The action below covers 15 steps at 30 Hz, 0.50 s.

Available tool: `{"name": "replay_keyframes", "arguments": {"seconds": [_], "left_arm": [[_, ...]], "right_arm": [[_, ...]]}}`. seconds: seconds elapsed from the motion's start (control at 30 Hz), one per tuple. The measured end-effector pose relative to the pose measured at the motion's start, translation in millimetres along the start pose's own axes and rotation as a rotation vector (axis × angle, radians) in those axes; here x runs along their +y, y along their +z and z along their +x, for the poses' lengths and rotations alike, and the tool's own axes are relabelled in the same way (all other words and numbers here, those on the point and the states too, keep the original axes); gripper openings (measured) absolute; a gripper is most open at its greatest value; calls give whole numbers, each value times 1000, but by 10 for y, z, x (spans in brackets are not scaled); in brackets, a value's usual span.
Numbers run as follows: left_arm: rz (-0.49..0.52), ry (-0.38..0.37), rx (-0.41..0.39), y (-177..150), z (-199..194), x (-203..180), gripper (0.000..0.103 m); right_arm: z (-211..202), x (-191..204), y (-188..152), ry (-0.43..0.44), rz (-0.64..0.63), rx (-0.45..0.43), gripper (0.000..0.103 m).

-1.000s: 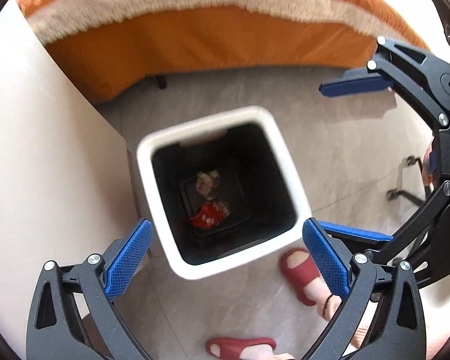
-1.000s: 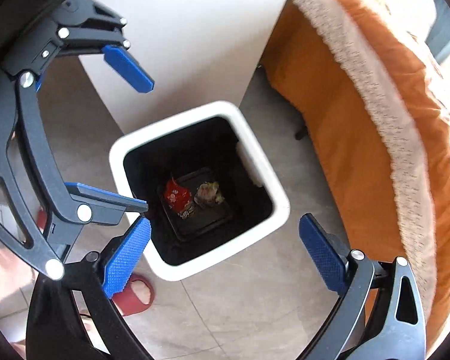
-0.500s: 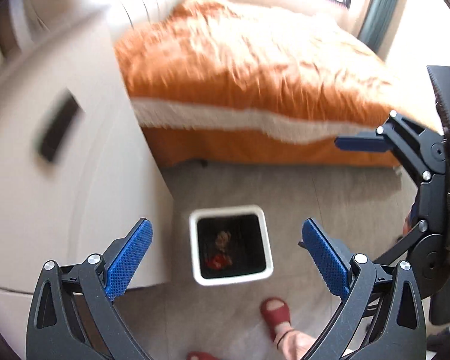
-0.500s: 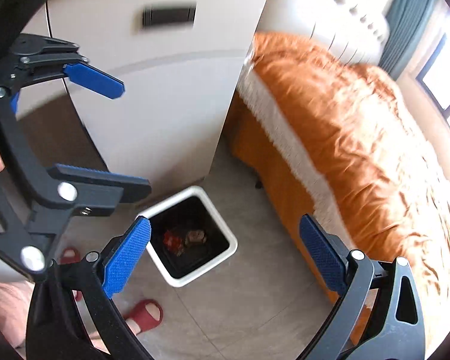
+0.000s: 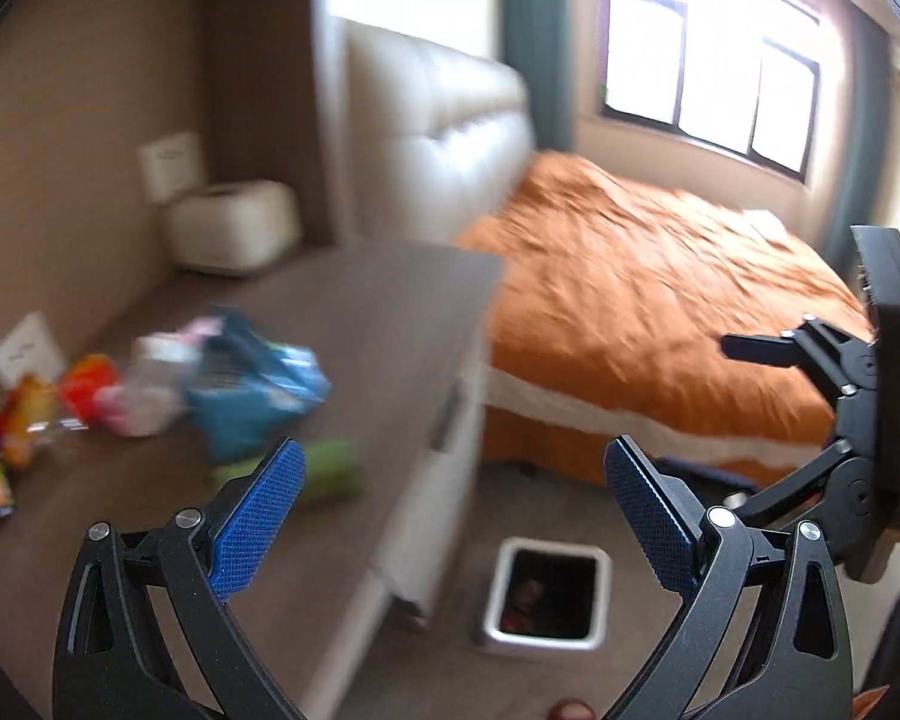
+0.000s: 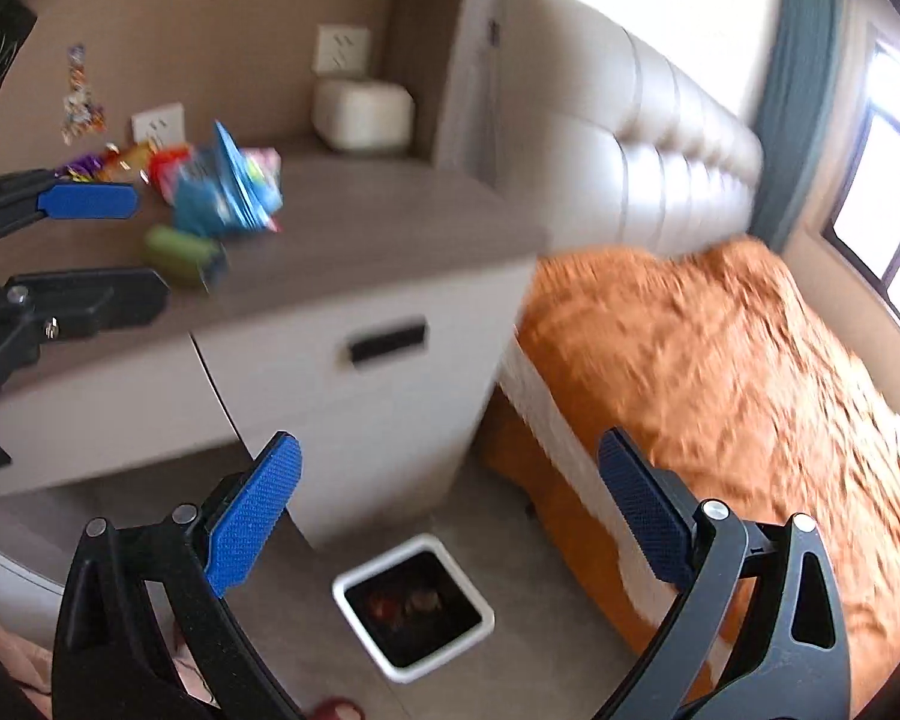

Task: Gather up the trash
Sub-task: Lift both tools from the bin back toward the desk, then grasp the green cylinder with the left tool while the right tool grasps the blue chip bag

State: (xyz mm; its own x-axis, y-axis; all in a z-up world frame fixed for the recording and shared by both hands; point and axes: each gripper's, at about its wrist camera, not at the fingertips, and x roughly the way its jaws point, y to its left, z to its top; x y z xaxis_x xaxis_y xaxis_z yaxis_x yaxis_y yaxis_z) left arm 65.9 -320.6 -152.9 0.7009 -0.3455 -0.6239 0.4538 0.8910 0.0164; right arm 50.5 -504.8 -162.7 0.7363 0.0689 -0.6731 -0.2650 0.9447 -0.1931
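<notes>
Both of your grippers have lifted away from the bin since the earlier frames and now look across the table top instead of down into the bin.

Left gripper (image 5: pixel 450 516): fingers spread wide, nothing between the blue pads.
Right gripper (image 6: pixel 450 510): fingers spread wide, likewise holding nothing.

Trash bin (image 6: pixel 413 615): white, square, on the floor below both grippers, between the table's drawer front and the bed; red and pale scraps lie at its bottom.

Table (image 6: pixel 360 228): grey-brown top, white drawer unit beneath. Green roll (image 6: pixel 181 247): lying near the front edge, just beside your left gripper's fingers in the right wrist view. Blue wrapper (image 5: pixel 252 384): crumpled, behind the green roll. Heap of coloured wrappers (image 5: pixel 42 402): red, orange, purple and pink, further back by the wall; blurred, so single items cannot be told apart. White box (image 5: pixel 234 228): in the back corner.

Bed (image 5: pixel 660 300): orange cover, cream headboard, beside the table.
</notes>
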Motion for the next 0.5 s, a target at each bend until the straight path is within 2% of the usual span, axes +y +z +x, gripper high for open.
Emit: {"name": "replay_keyframes", "arguments": {"seconds": [0.1, 0.23, 0.37, 0.5], "left_arm": [[28, 67, 6, 9, -42, 277, 98], [139, 73, 47, -21, 71, 524, 98], [264, -12, 95, -66, 332, 571, 98], [283, -122, 164, -140, 590, 635, 96]], "right_arm": [[46, 94, 324, 69, -40, -35, 99], [229, 284, 704, 151, -135, -59, 99], [565, 487, 1009, 237, -169, -47, 99], [860, 676, 1183, 289, -180, -21, 99]]}}
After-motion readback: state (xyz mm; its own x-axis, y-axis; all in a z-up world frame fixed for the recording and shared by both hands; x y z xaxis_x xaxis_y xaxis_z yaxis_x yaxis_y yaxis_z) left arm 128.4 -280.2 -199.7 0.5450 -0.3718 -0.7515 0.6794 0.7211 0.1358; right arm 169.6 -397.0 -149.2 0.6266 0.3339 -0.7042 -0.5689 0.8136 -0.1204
